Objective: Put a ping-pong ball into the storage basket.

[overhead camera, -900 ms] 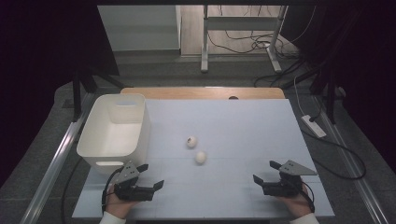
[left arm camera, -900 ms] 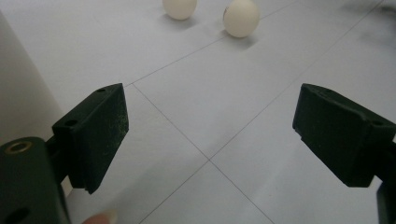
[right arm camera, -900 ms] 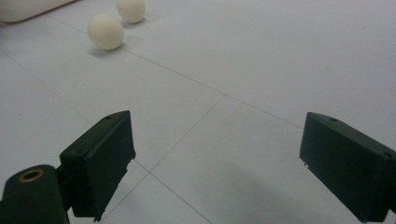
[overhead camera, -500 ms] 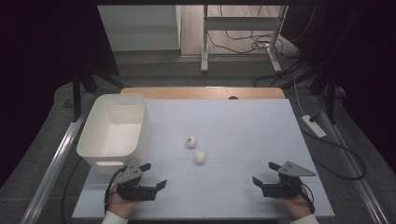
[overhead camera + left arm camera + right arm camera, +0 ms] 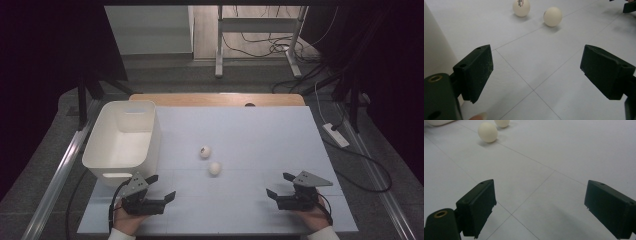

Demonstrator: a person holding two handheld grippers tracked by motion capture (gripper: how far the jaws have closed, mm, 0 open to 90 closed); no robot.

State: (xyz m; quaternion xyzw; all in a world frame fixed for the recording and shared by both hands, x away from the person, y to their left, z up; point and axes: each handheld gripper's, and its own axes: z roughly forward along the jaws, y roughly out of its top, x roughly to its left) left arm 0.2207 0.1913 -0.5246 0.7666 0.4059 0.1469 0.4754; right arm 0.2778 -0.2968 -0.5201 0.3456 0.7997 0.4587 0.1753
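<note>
On the left of the pale desk (image 5: 250, 130), a white tub (image 5: 122, 142) stands empty, its inside bare as far as the high view shows. Just in front of it a hand holds the left gripper (image 5: 162, 189) low over the desk, jaws spread wide with nothing between them. Two white balls sit near the middle of the desk, close together but apart: the printed ball (image 5: 205, 151) farther back, the plain ball (image 5: 215, 168) nearer the person. From the left gripper view, both lie ahead of the jaws, the printed ball (image 5: 521, 7) to the left of the plain ball (image 5: 552, 16). At the right, the right gripper (image 5: 279, 185) rests in the other hand, jaws likewise wide apart and empty, the plain ball (image 5: 488, 132) well ahead of it.

The work looks to be at its start, with both balls yet to go into the tub. A clean pick-up likely calls for bringing one gripper level with a ball, straddling its widest part, and closing gently so the ball neither rolls away nor knocks its neighbour; the plain ball seems the easier first reach.
</note>
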